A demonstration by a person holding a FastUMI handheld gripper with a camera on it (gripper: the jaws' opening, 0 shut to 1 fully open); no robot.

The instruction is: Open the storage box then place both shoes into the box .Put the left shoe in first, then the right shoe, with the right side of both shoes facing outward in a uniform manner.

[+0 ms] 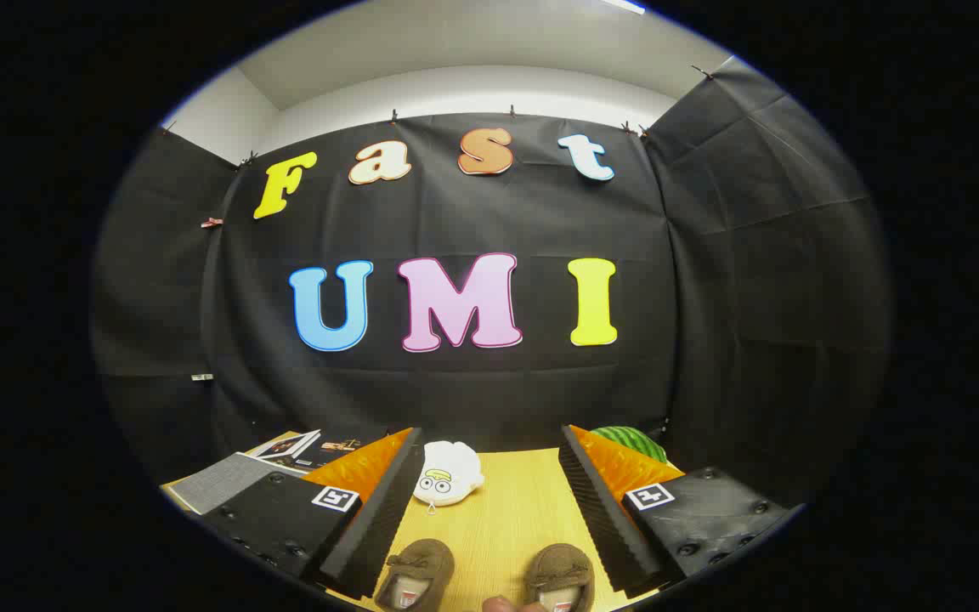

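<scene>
Wooden tabletop (502,518) under gripper (485,523), fingers spread wide, gripping nothing. Far left, beyond left finger: grey board-like item (222,480), then booklets (302,449) lying flat by cloth wall. Between fingers, near view: two brown shoes, left-hand shoe (415,574) close to left finger, right-hand shoe (559,578) beside right finger, openings up. Beyond shoes, ahead of left finger: white plush toy (447,476). Behind right finger: green striped watermelon-like ball (630,442). Which item is storage box, cannot tell.

Wooden table (502,518): two shoes (415,575), plush toy (449,478), perhaps booklets (298,449).
</scene>
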